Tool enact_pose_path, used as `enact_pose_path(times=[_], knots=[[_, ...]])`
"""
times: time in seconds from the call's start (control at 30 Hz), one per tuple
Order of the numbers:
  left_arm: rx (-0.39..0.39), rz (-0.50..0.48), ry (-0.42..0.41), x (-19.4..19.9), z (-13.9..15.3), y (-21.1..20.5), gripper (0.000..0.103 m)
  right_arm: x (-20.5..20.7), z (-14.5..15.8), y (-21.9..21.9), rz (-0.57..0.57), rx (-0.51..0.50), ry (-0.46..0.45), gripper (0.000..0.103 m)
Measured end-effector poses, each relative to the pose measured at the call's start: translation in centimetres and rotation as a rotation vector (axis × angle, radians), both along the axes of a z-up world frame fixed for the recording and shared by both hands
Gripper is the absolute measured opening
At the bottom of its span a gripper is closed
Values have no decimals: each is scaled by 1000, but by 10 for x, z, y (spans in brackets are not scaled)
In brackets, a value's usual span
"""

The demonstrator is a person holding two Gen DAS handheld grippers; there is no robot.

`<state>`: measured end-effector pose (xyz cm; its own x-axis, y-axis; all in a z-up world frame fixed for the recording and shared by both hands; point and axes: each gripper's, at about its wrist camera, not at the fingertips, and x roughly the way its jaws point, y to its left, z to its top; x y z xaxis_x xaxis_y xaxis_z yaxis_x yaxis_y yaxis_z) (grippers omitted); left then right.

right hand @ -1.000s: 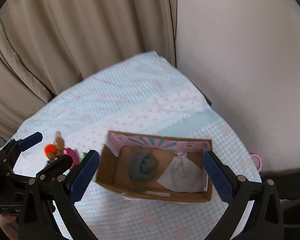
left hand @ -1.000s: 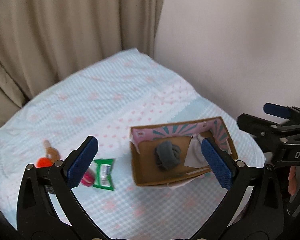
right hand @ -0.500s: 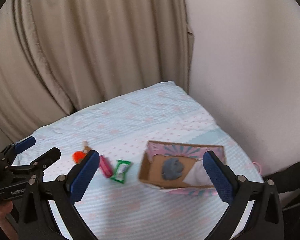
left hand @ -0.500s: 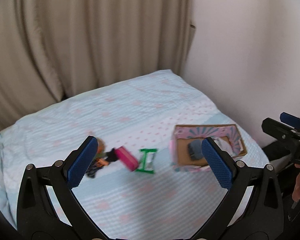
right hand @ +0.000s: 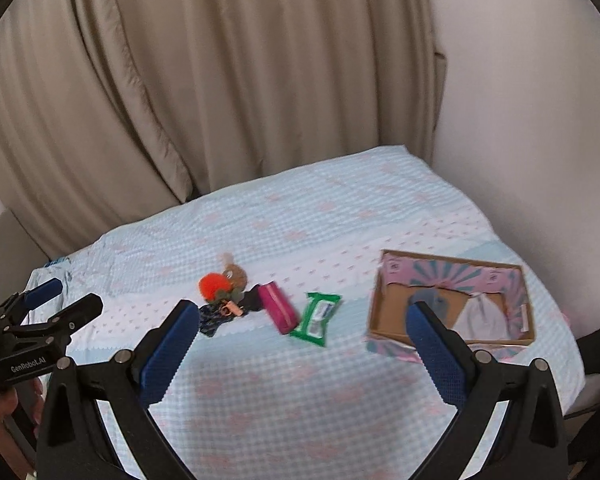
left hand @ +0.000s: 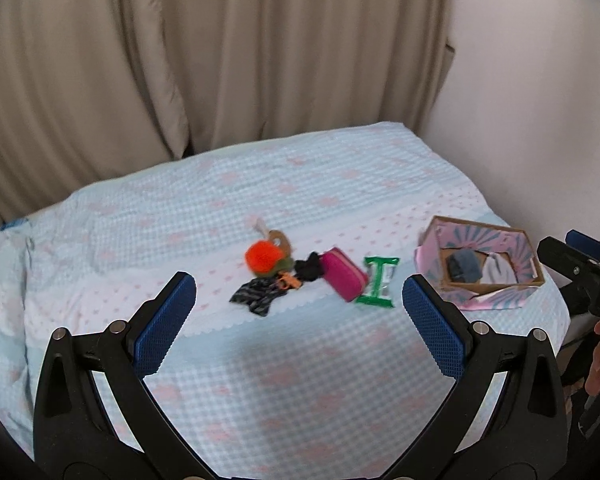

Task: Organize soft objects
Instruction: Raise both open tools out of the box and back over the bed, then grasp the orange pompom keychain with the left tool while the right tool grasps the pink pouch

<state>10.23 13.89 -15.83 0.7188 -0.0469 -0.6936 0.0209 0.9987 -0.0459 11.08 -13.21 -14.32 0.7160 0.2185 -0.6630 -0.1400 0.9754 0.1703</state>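
Note:
A cardboard box [left hand: 536, 270] [right hand: 380, 312] with a pink and teal lining sits at the bed's right side, holding a grey rolled sock [left hand: 465, 265] and a white cloth [right hand: 480, 316]. Left of it lie a green wipes pack [left hand: 377, 283] [right hand: 318, 314], a magenta pouch [left hand: 343, 273] [right hand: 278, 307], a black soft item [left hand: 309, 267], an orange pompom [left hand: 263, 255] [right hand: 213, 284] and a dark striped cloth [left hand: 256, 297] [right hand: 211, 318]. My left gripper [left hand: 298, 322] is open and empty, held above the bed in front of the pile. My right gripper [right hand: 302, 344] is open and empty too.
The bed [left hand: 220, 208] has a light blue checked cover with pink marks. Beige curtains [left hand: 180, 52] hang behind it and a white wall [left hand: 540, 80] stands at the right. A small brown charm [left hand: 278, 239] lies behind the pompom. A hand [right hand: 0, 404] holds the left gripper.
Both grippers have pulled back and up from the box. The view now takes in the whole bed, with the pile of small items in the middle and the box off to the right.

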Motion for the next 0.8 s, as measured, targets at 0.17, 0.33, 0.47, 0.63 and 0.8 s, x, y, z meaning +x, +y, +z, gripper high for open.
enact_pose_path(times=[0.17,0.33,0.47,0.63,0.8], knots=[[-30,-5,45,37,-38,27,103,28,-31,32,41,-22,9,103],[-71,-21,72,88,-95,47,103,62,-75,63,109,-71,-14,103],[-112,-24,97,127,-152,54,101,94,-127,88,159,-138,-29,103],[-161,-45,138,171,-220,56,94,130,-193,114,240,-176,-11,102],[-183,-43,153,202,-263,54,94,160,-239,129,297,-213,13,98]])
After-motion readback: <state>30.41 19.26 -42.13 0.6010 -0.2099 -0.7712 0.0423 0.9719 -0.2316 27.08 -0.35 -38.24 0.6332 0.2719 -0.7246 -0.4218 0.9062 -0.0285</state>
